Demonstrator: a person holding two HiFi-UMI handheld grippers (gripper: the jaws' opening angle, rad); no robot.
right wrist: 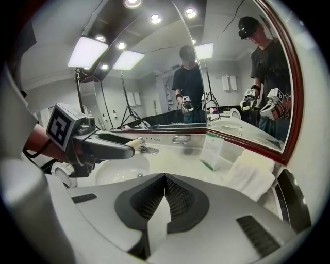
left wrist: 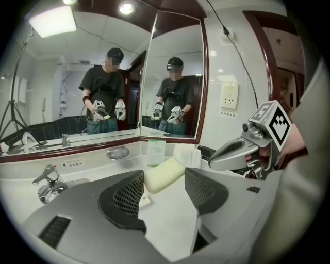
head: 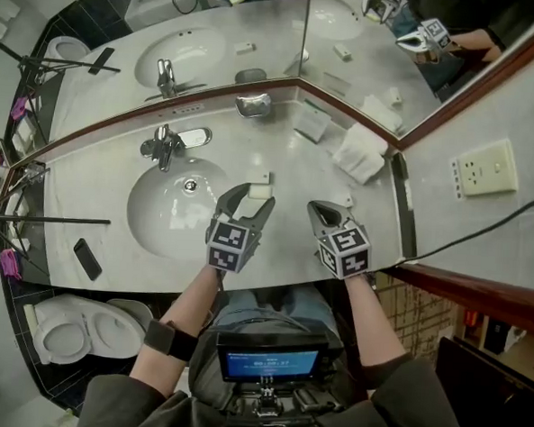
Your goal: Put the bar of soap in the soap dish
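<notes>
we hold both forearms out side by side over the front edge of the counter (head: 323, 180), each tool tipped down and pointing away from us toward the mirror. the left forearm (head: 187, 316) wears a dark band at the wrist. the left gripper (head: 253, 198) sits just at the 3 o'clock rim of the sink (head: 173, 207). its jaws stand partly spread and are clamped on the bar of soap (left wrist: 164, 175), a pale, rounded block pinched at the very tips and tilted, one end higher. the soap rides clear of the counter top, and a small white scrap (left wrist: 144, 200) lies on the stone beneath it. the right gripper (head: 316, 207) hangs at 3 o'clock of the left one, near it but apart, with its jaws pressed fully together and nothing between them. the soap dish (head: 254, 105), a shiny metal one, rests at the back of the counter against the mirror's base, at 12 o'clock from the held soap and well apart from it. the tap (head: 163, 143) stands at 10 o'clock of the left gripper. a folded white towel (head: 361, 152) lies at 1 o'clock of the right gripper, in the corner where the two mirrors meet, with a small card (head: 311, 122) between the towel and the dish.
</notes>
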